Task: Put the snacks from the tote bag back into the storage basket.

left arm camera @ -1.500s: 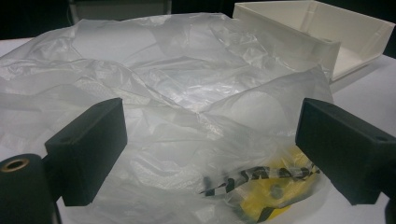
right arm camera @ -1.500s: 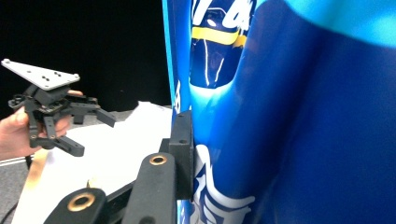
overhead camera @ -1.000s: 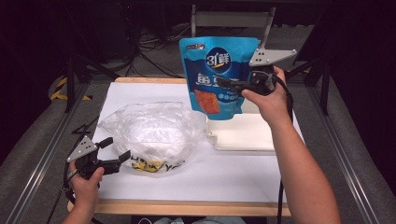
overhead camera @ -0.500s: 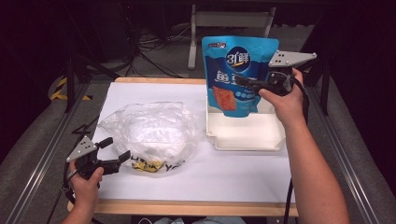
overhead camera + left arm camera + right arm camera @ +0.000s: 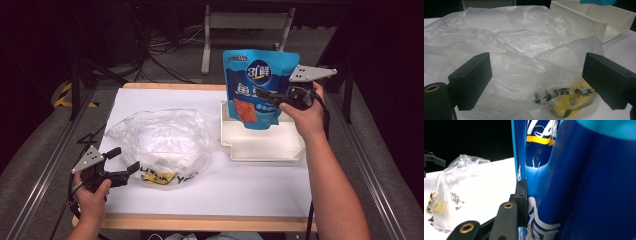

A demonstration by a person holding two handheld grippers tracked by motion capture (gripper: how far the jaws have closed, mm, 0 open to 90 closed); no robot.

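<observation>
My right claw (image 5: 270, 96) is clamped on the blue pouch (image 5: 257, 85); I'd lower it slowly, flat into the white tray (image 5: 262, 150), left claw (image 5: 122, 167) open.

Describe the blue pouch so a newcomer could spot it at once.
Start at the white table top and look to its right side, where a shallow cream tray sits. Above that tray, clamped upright in the right gripper, hangs the blue pouch. It alone is glossy blue and printed, unlike the clear plastic bag.

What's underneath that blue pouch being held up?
Below the blue pouch sits a white tray. Its visible floor looks bare; the pouch's bottom hides the tray's far part.
</observation>
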